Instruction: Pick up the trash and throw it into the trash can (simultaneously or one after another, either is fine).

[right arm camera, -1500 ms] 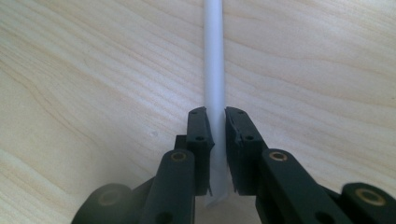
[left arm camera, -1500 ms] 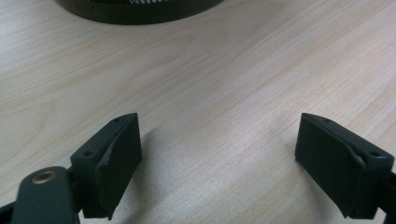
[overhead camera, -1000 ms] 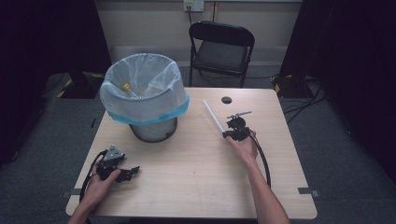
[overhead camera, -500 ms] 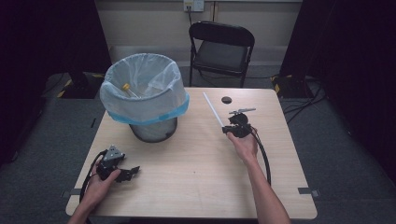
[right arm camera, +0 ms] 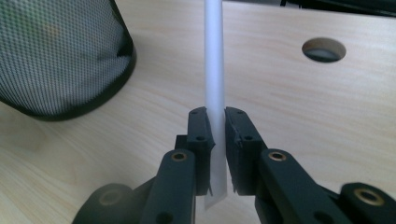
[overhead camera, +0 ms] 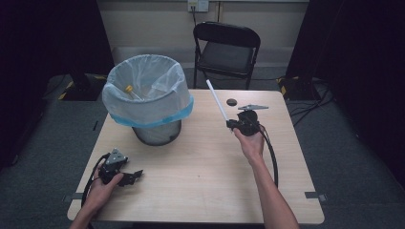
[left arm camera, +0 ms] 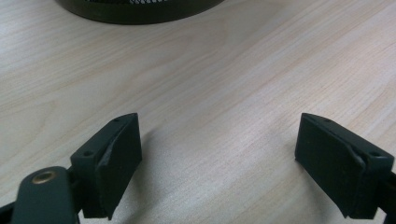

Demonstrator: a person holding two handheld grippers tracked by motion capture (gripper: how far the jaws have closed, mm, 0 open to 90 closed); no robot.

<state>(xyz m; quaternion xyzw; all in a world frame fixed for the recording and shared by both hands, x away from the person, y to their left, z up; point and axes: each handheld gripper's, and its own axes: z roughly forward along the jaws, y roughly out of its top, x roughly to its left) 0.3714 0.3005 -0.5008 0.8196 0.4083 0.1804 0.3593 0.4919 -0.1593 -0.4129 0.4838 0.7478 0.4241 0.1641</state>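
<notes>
My right gripper [overhead camera: 232, 125] [right arm camera: 217, 133] is shut on a long white straw [overhead camera: 217, 101] [right arm camera: 214, 60], held above the right half of the wooden table [overhead camera: 200, 162]. The straw sticks out past the jaws, slanting up and to the left toward the bin. A black mesh bin [overhead camera: 148, 102] [right arm camera: 56, 56] lined with a clear and blue bag stands at the table's back left, with a yellow item among the things inside. My left gripper [overhead camera: 135, 175] [left arm camera: 217, 163] rests on the table near the front left, open, with bare wood between its jaws.
A round cable hole [overhead camera: 231, 101] [right arm camera: 324, 50] is cut in the table just behind the right gripper. A black folding chair [overhead camera: 227, 50] stands behind the table. The bin's base [left arm camera: 140, 7] lies ahead of the left gripper. Dark floor and cables surround the table.
My right gripper has risen with the straw, whose tip now points higher, nearer the bin's rim. The left gripper has stayed where it was.
</notes>
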